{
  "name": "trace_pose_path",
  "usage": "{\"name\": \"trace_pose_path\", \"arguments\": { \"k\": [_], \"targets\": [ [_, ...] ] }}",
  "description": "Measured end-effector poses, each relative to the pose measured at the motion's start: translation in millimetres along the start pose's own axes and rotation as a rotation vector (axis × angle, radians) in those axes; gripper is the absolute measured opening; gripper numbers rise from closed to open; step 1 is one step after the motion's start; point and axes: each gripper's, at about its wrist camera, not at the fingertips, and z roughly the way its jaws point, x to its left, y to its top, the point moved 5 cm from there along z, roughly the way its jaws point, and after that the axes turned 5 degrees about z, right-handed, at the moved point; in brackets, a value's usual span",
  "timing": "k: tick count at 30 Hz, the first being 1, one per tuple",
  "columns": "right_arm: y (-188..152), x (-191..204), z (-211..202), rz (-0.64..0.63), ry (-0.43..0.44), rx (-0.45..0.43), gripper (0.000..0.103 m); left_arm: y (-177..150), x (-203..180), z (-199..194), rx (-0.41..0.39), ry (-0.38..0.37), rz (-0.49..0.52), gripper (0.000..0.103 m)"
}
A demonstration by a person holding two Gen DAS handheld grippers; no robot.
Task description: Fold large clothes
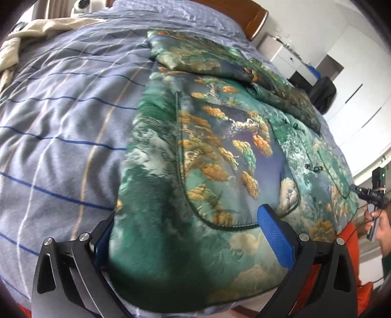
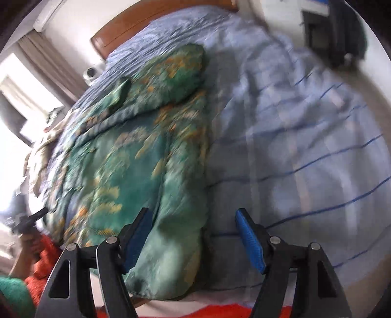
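Observation:
A large green padded jacket [image 1: 220, 151] with gold and blue printed patterns lies spread on the bed, sleeves folded across its upper part. It also shows in the right wrist view [image 2: 136, 151], blurred. My left gripper [image 1: 185, 230] is open, its blue-padded fingers [image 1: 276, 237] straddling the jacket's near hem corner. My right gripper [image 2: 193, 234] is open, with the jacket's other near corner lying between its fingers [image 2: 249, 242]. The right gripper also appears far off in the left wrist view [image 1: 366, 193], held by a hand.
The bed [image 1: 61, 137] has a light blue striped cover. A beige cloth [image 1: 29, 36] lies at its far left. A wooden headboard [image 1: 254, 17] stands behind. White cabinets [image 1: 288, 56] and a dark chair [image 1: 322, 93] stand at the right. Orange fabric [image 2: 171, 312] shows by the near edge.

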Motion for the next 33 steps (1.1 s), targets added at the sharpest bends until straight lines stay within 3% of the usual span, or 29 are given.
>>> {"name": "trace_pose_path", "arguments": {
  "k": [3,4,5,6,7,8,10,11,17,23,24,27,29,33],
  "targets": [
    [-9.6,11.8,12.7,-0.019,0.045,0.029,0.068,-0.4,-8.1,1.8,0.027,-0.025,0.03,0.1],
    [-13.2,16.8,13.2,-0.021,0.084,0.045,0.056,-3.2,-10.3,-1.0,0.04,-0.026,0.042,0.096],
    [-14.1,24.3,15.0,-0.031,0.112,0.066,0.044,-4.6,-12.2,-3.8,0.051,-0.013,0.054,0.082],
    [-14.0,30.9,15.7,-0.056,0.097,0.07,0.037,-5.2,-13.7,-6.0,0.063,0.011,0.072,0.074],
    [-13.9,36.5,15.9,-0.076,0.089,0.071,0.025,-5.3,-13.9,-8.1,0.07,0.026,0.081,0.058],
    [-12.9,41.8,14.9,-0.086,0.091,0.071,0.021,-5.5,-12.5,-10.5,0.07,0.027,0.078,0.038],
    [-10.7,49.0,12.1,-0.084,0.094,0.067,0.019,-1.5,-4.3,-16.8,0.062,-0.004,0.011,0.019],
    [-9.8,53.1,9.8,-0.084,0.096,0.064,0.018,1.4,-1.0,-21.1,0.057,-0.017,-0.013,0.016],
    [-13.6,75.4,-20.5,-0.124,0.129,0.031,0.017,15.5,-0.8,-55.5,0.024,-0.045,0.008,0.014],
    [-43.1,74.0,-32.1,-0.095,0.134,0.056,0.016,-12.2,12.9,-64.7,0.079,0.0,0.021,0.016],
    [-46.9,72.5,-31.5,-0.091,0.136,0.058,0.016,-16.5,18.9,-61.8,0.088,-0.006,0.004,0.019],
    [-56.0,66.0,-20.6,-0.081,0.11,0.033,0.021,-21.2,37.9,-49.7,0.087,-0.016,-0.077,0.039],
    [-54.1,58.9,-8.8,-0.067,0.085,0.04,0.038,-21.5,42.3,-42.7,0.077,-0.046,-0.118,0.056],
    [-53.6,52.0,5.6,-0.065,0.055,0.098,0.042,-24.6,33.0,-36.3,0.099,-0.044,-0.077,0.065]
  ]
}}
